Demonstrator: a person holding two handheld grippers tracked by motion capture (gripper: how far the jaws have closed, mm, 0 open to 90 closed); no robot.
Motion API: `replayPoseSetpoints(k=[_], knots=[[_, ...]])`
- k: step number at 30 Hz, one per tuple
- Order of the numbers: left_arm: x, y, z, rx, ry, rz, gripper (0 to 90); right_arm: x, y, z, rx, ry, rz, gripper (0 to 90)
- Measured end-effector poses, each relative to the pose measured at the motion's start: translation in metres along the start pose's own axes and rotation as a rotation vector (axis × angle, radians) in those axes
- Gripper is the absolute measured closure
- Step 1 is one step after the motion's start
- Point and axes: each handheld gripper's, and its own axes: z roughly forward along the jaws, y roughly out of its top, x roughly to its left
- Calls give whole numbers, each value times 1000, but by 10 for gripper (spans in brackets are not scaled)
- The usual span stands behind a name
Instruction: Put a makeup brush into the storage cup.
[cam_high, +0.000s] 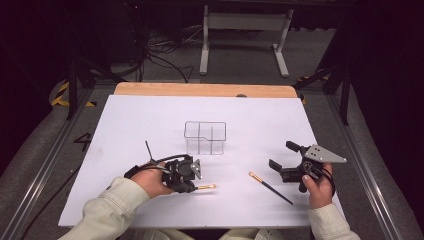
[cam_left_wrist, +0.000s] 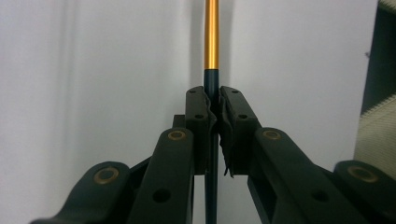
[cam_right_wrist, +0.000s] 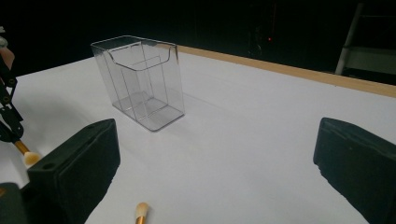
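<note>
Here the brush (cam_left_wrist: 211, 46) is clamped between the left gripper's (cam_left_wrist: 212, 100) fingers.

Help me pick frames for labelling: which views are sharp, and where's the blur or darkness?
High view: table bright, surroundings dark, mild softness. Left gripper view: brush handle crisp between shut pads. Right gripper view: organizer clear, near jaws soft, background black.

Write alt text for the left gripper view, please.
The left gripper, seen close up along its two black jaws, is shut on the dark handle of a thin makeup brush, whose gold ferrule runs straight up over the white table.
</note>
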Motion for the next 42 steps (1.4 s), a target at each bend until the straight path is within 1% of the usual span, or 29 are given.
replayPoseSetpoints(k=[2,4,5,6,8,10,13,14,15,19,21,24,27,28,29,30,31,32,33,34,36,38,42], knots=[[0,0,-4,-11,-10,-11,824,0,0,0,0,-1,0,12],[1,0,-9,-19,-7,-5,824,0,0,0,1,-4,1,12],[1,0,-11,-26,-2,-13,824,-1,0,0,0,-4,2,12],[1,-1,-13,-36,-5,-9,824,-1,0,-1,0,-4,3,12],[1,0,-19,-67,-4,-10,824,-1,0,-1,-1,-4,4,12],[1,0,-24,-88,-5,-8,824,-1,0,-1,-1,-4,4,12],[0,-1,-31,-141,1,-19,825,-1,0,-1,-2,-4,5,12],[0,-2,-32,-152,1,-19,824,-1,0,-1,-3,-3,5,12],[0,-2,-32,-152,1,-19,824,-1,0,-1,-3,-4,5,12],[1,-3,-40,-227,1,-26,825,-1,0,-2,-3,-6,4,12],[1,-3,-41,-234,0,-27,825,-1,0,-2,-3,-4,3,12],[2,-4,-44,-266,1,-29,825,-1,0,-1,-4,-4,5,12],[2,-5,-48,-320,3,-36,824,-1,0,-2,-5,-5,4,12],[2,-6,-51,-348,10,-43,825,-1,0,-2,-3,-6,6,12],[2,-6,-51,-348,10,-43,825,-1,-1,-2,-4,-5,4,12],[3,-8,-54,-391,14,-49,824,-1,-1,-2,-3,-4,5,12],[4,-9,-55,-406,16,-53,825,-1,-1,-3,-2,-5,8,12],[4,-9,-55,-406,16,-53,825,-1,-1,-3,-2,-5,8,12],[5,-10,-57,-434,16,-57,825,-1,-1,-3,-1,-6,7,12],[5,-11,-58,-451,15,-62,825,-1,-1,-3,-4,-8,4,12],[6,-11,-60,-472,15,-65,825,-1,-1,-4,-3,-10,6,12],[6,-12,-61,-495,27,-67,825,-1,-2,-5,-1,-11,7,12],[7,-14,-65,-558,51,-74,825,-1,-2,-6,-2,-14,8,12]])
